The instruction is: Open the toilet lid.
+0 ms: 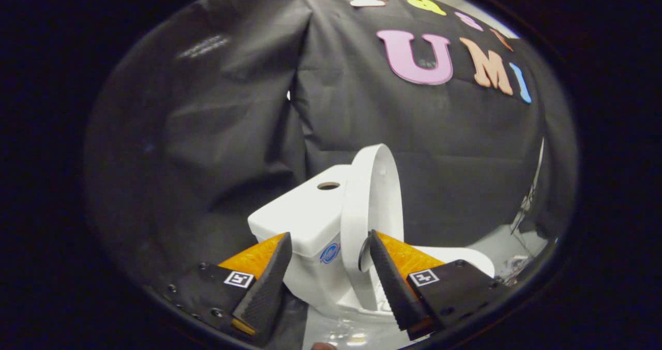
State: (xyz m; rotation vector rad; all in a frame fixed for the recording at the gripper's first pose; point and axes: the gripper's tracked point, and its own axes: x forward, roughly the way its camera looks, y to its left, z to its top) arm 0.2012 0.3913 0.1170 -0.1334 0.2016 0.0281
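A small white toilet [310, 221] stands just ahead of my fingers, seen from its side. Its white lid [370, 195] is raised upright, edge-on to me, leaning back toward the tank [302, 213]. The tank top has a round hole [328, 185]. The seat rim [455, 254] shows low beyond the right finger. My gripper [328, 249] is open, its fingers spread apart with nothing pressed between them. The lower edge of the lid lies in the gap, close to the right finger [388, 277]; the left finger [266, 288] is in front of the tank's corner.
Black cloth walls [207, 133] close the booth behind and left of the toilet. The toilet stands on a pale glossy surface [507, 246], with some thin wires [527, 205] at the far right.
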